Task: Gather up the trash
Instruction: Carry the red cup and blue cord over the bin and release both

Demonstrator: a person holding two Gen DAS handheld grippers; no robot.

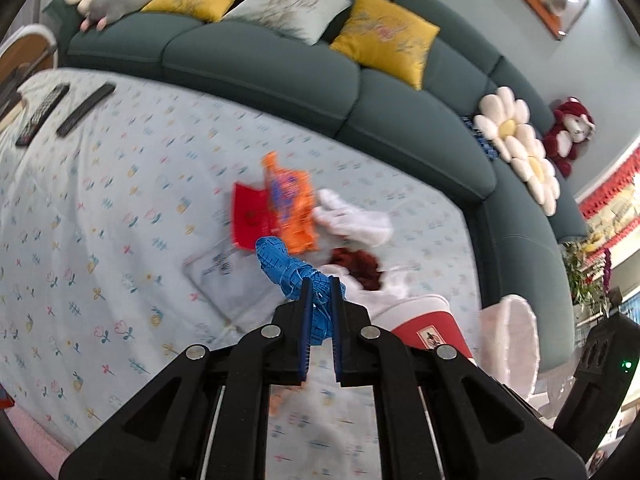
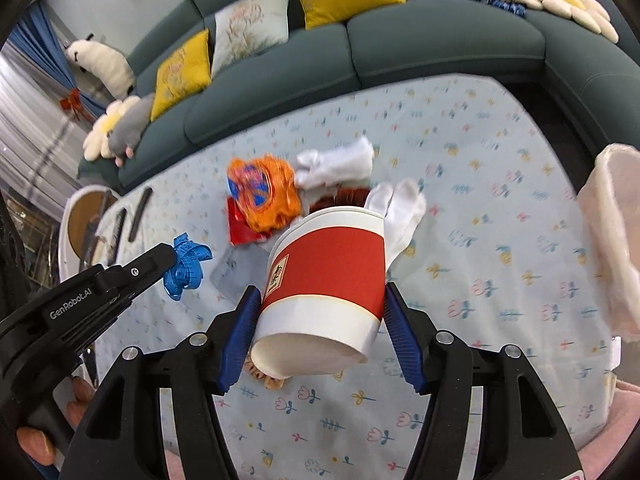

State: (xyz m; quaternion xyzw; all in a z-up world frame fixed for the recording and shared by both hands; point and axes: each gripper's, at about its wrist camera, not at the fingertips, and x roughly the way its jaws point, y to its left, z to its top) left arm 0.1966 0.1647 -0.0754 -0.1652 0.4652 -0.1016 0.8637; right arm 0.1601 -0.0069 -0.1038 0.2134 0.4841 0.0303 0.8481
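Sitting between the right gripper (image 2: pixel 318 312) fingers: the paper cup (image 2: pixel 324 276).

Red-and-white cup (image 2: pixel 328 276); blue tape (image 1: pixel 294 276) printed with dark marks; orange wrapper (image 1: pixel 290 204) with blue print; pale blue worktop cloth (image 1: pixel 120 200) sprinkled with small flowers; teal sofa (image 1: pixel 256 64); yellow cushions (image 1: pixel 386 36).

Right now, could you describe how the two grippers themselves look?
Both are black plastic with silver round bolts and ridged blue pads. The left gripper shows thin metal rods; seen from the right wrist it carries white "GenRobot.AI" lettering. The right gripper looks the same.
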